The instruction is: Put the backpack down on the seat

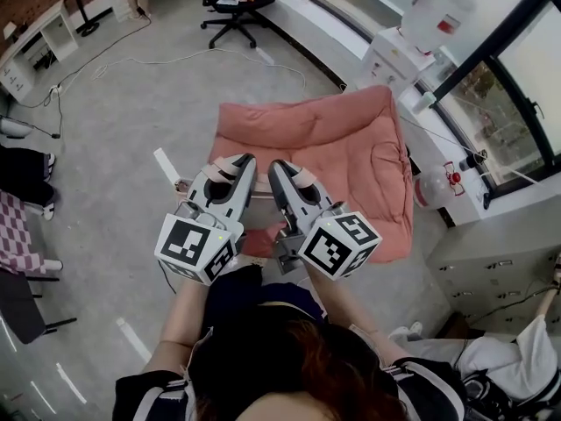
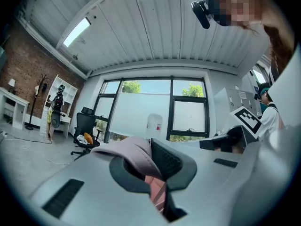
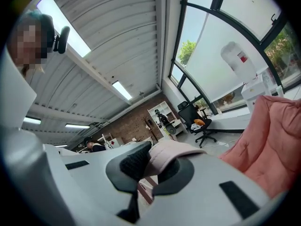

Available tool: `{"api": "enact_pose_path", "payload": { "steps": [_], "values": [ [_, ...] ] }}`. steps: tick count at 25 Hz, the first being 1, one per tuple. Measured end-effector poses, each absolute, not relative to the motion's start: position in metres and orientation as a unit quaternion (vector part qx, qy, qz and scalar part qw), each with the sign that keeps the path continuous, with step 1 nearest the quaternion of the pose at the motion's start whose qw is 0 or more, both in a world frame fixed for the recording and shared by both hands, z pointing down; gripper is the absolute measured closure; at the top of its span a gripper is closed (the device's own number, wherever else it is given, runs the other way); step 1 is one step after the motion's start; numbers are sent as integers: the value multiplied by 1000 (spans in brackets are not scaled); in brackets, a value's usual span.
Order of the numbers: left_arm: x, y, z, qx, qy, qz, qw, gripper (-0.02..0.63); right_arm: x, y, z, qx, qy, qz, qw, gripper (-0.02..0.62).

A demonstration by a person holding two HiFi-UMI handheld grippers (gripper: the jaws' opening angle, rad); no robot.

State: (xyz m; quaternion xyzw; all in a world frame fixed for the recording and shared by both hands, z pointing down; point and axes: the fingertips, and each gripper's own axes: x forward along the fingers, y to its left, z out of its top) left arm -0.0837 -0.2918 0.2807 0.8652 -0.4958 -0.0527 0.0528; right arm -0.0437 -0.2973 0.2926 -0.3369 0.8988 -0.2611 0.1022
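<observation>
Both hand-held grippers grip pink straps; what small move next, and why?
Probably ease both forward over the salmon cushioned seat: left hand-held gripper and right hand-held gripper, shut on pale pink fabric straps, hover at its near corner.

2 grippers point forward side by side: the left hand-held gripper (image 1: 235, 167) and the right hand-held gripper (image 1: 282, 172), each with a pale pink backpack strap (image 1: 230, 161) across its tip. Just ahead lies a salmon cushioned seat (image 1: 351, 147), with a water dispenser (image 1: 412, 33) beyond it.
</observation>
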Motion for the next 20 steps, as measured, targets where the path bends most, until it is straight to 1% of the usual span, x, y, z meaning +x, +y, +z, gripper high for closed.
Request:
{"api": "enact_pose_path", "payload": {
  "steps": [10,20],
  "values": [
    [-82,-353,311,888,-450,-46,85,583,-42,-353,323,-377,881,-268,101,560],
    [-76,-395,358,890,-433,-31,142,583,-37,-395,370,-395,864,-303,72,560]
  ]
}}
